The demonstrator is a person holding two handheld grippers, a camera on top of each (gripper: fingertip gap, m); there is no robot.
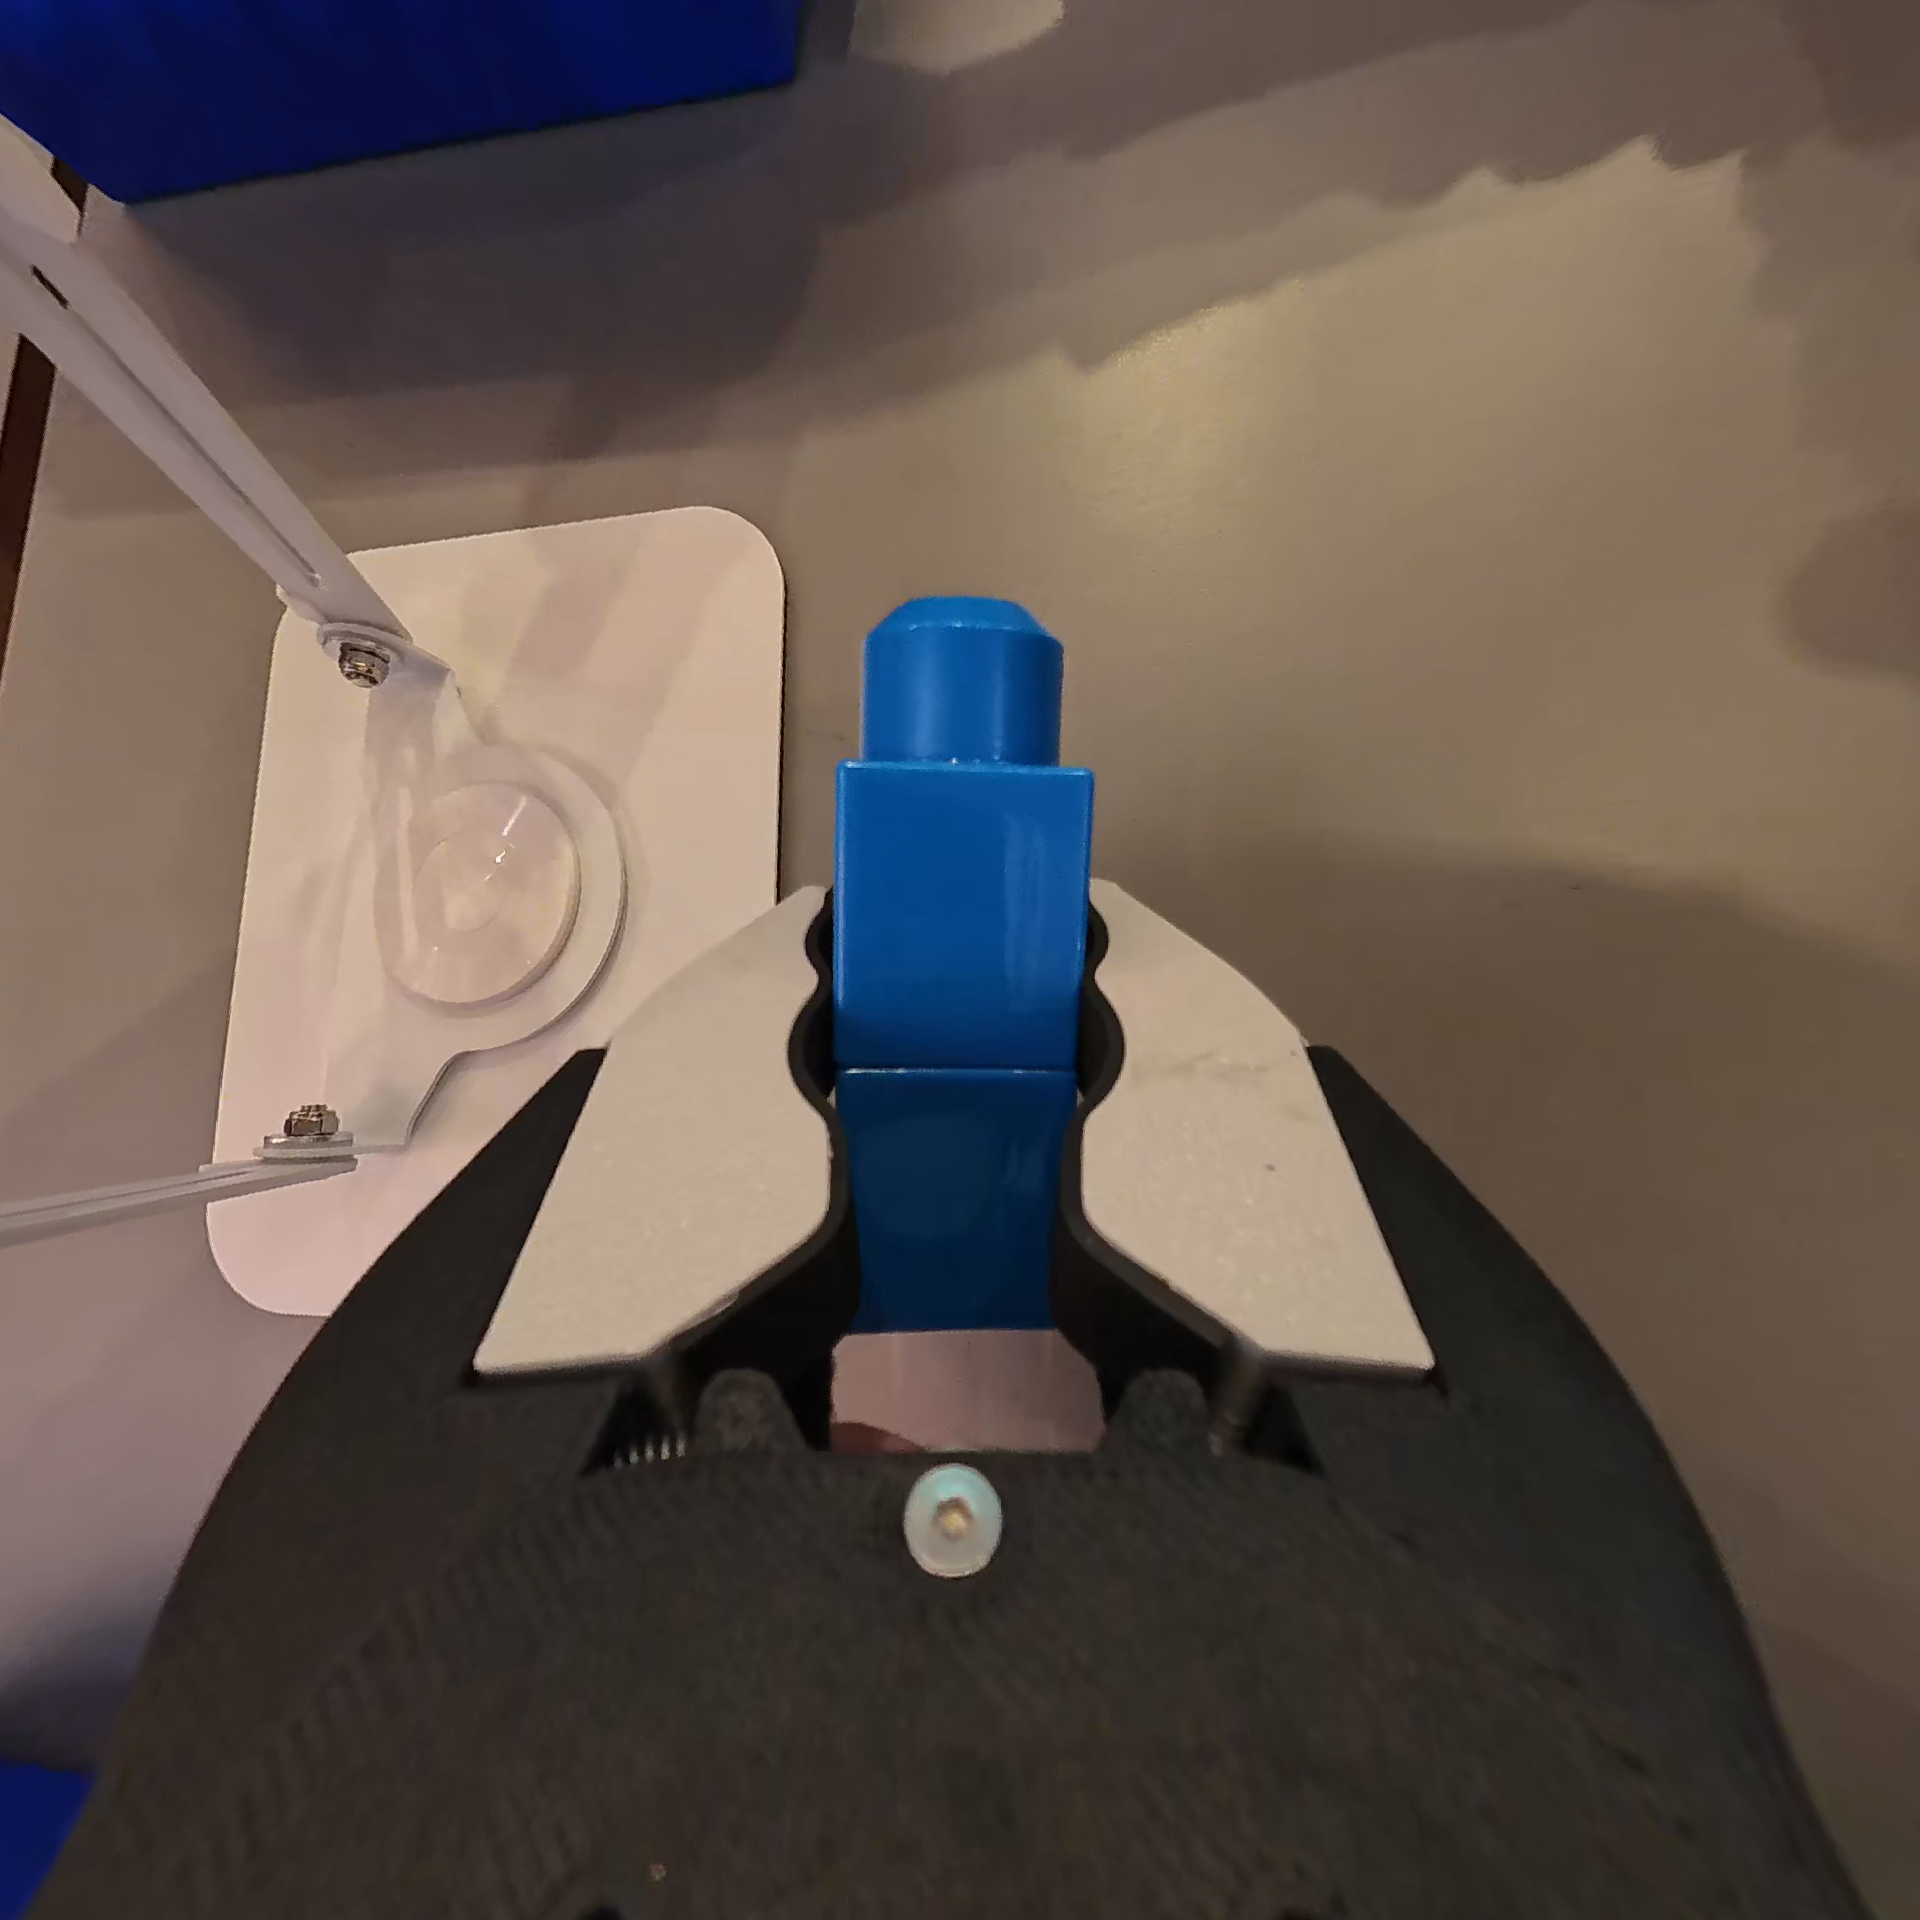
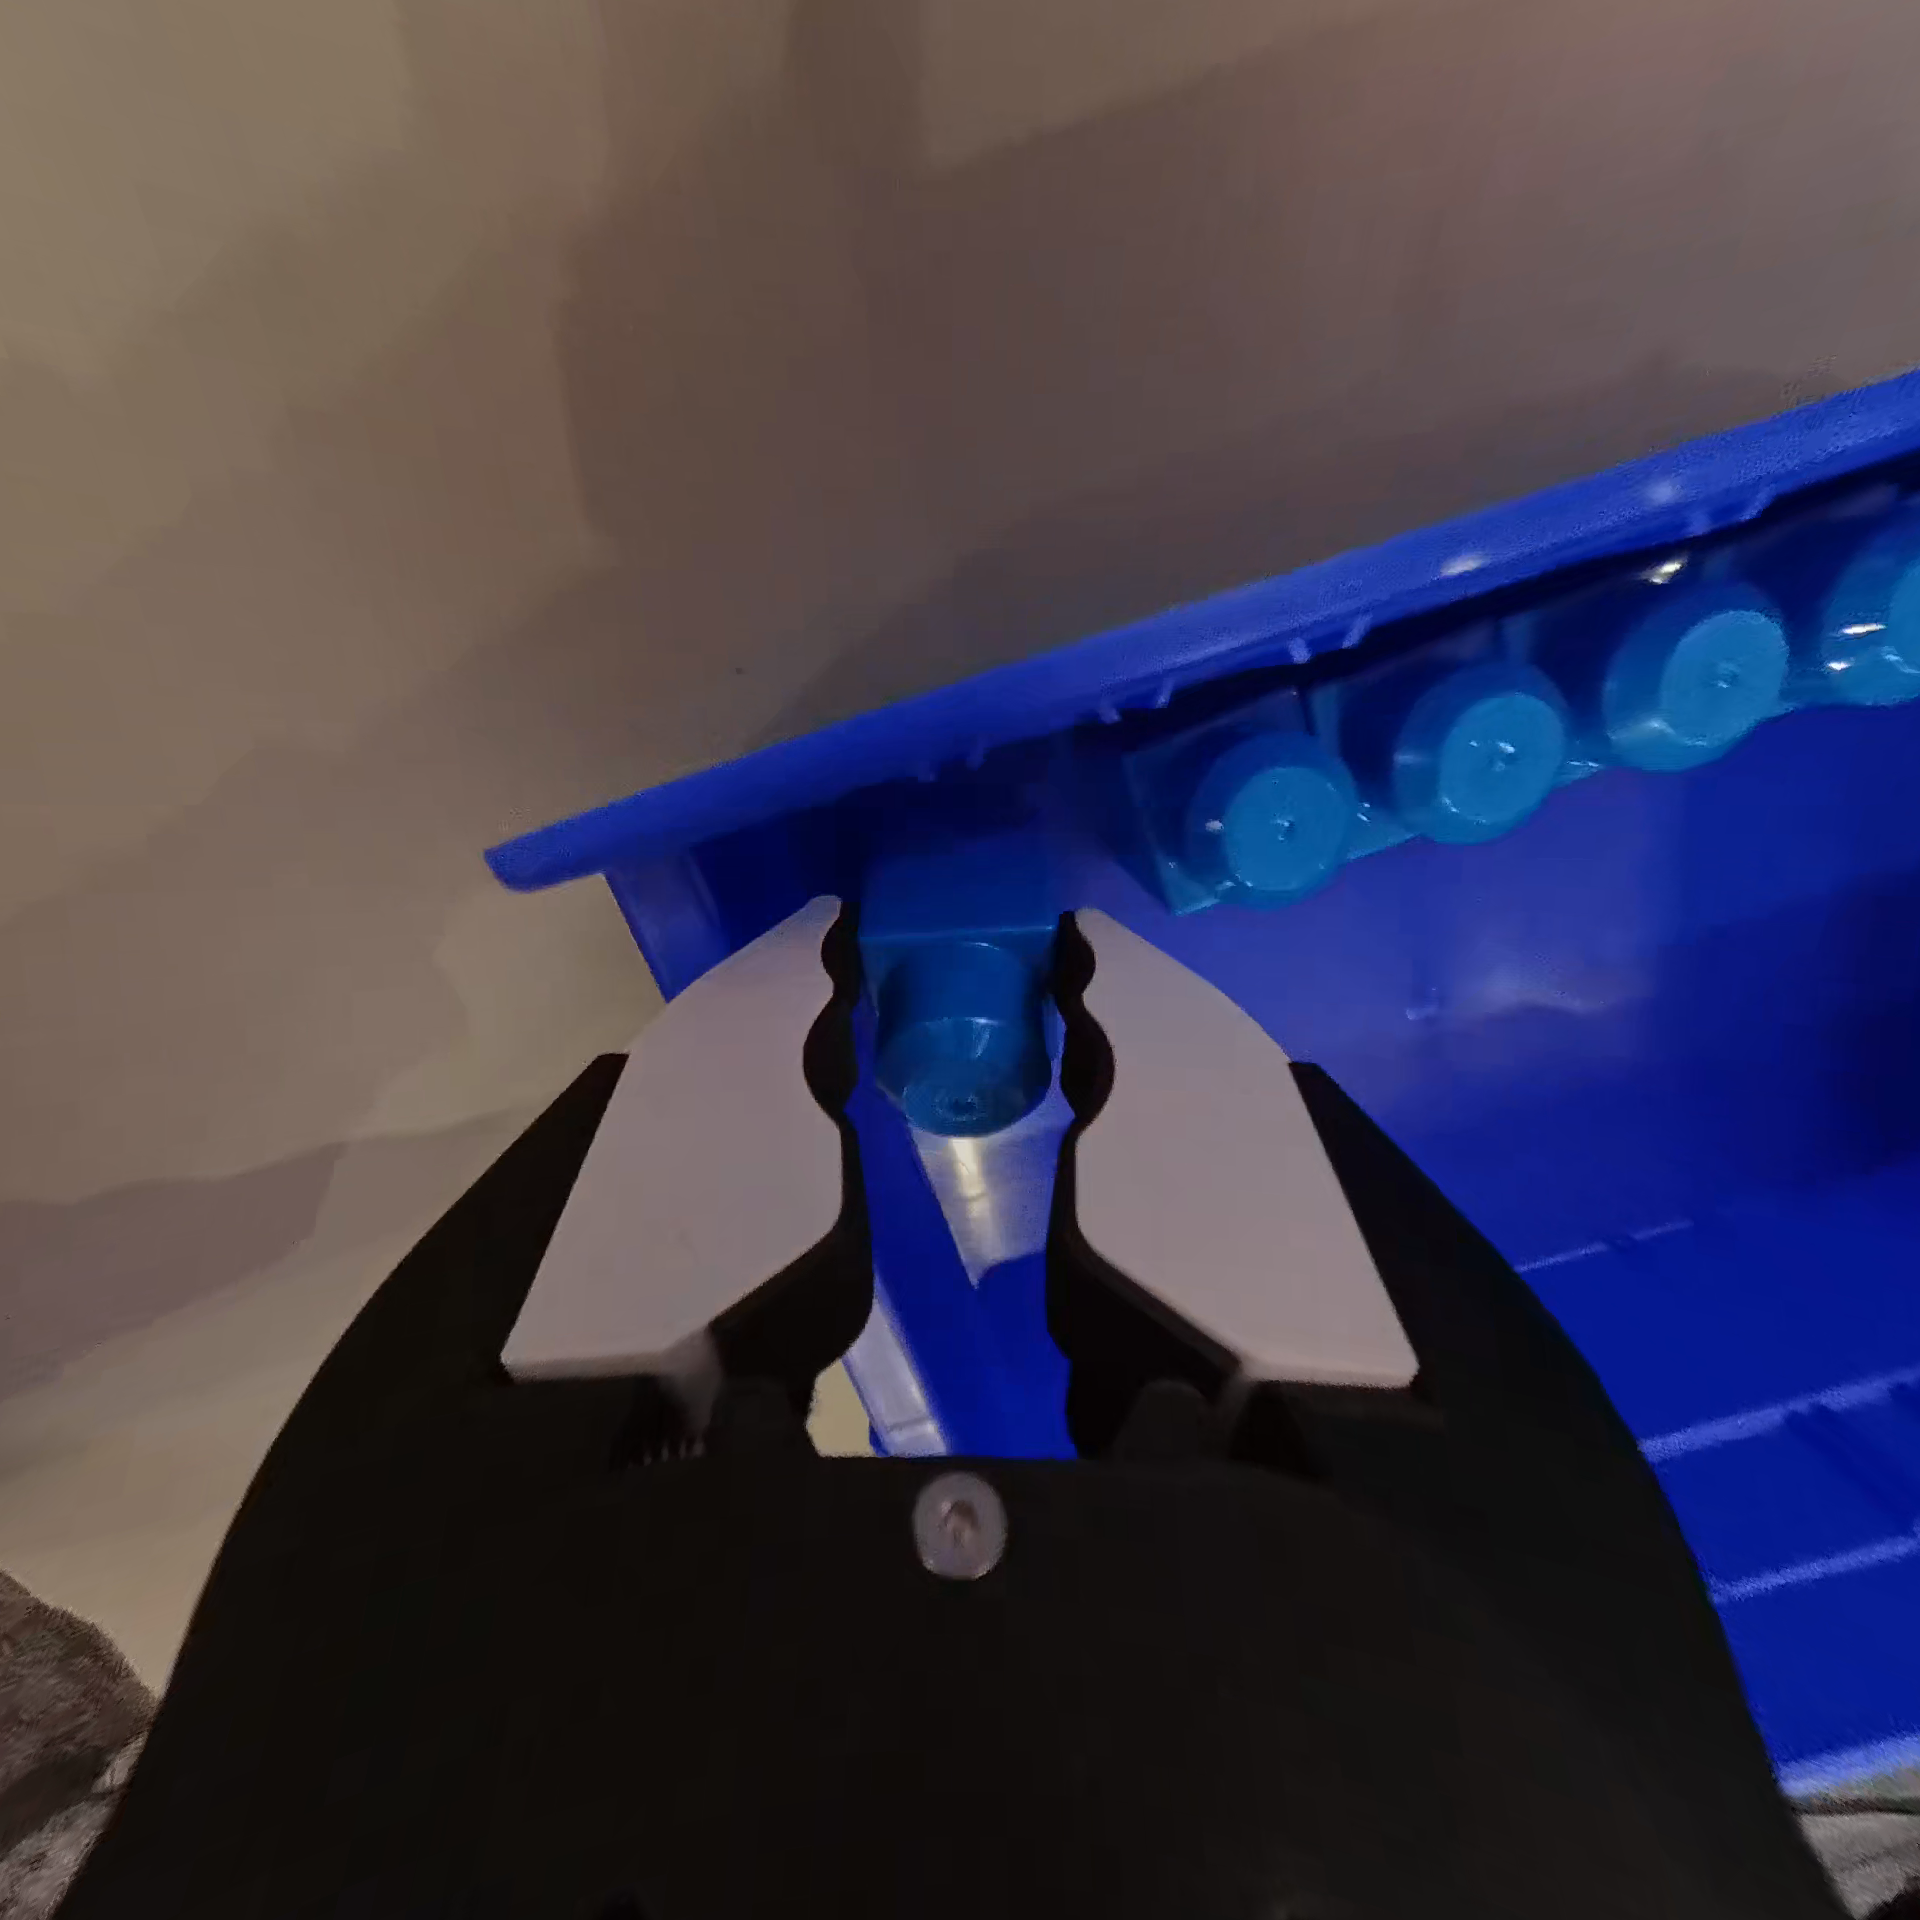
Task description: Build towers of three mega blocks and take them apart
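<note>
Off to the left on the beige tabletop [image 1: 1351, 582]: a white rounded-corner plate [image 1: 665, 644], lying flat. Stuck on the middle of that plate, a clear suction cup [image 1: 499, 914] in a see-through bracket. Two thin white struts bolted to the bracket, one [image 1: 156, 384] running up and away past the plate's top-left, the other [image 1: 135, 1195] heading off its lower-left edge; small metal nuts at both joints. Dark wooden edge [image 1: 26, 436] further left of the plate. Over in the right wrist view, just a scrap of grey fuzzy fabric [image 2: 52, 1704] down in the bottom-left corner.
</note>
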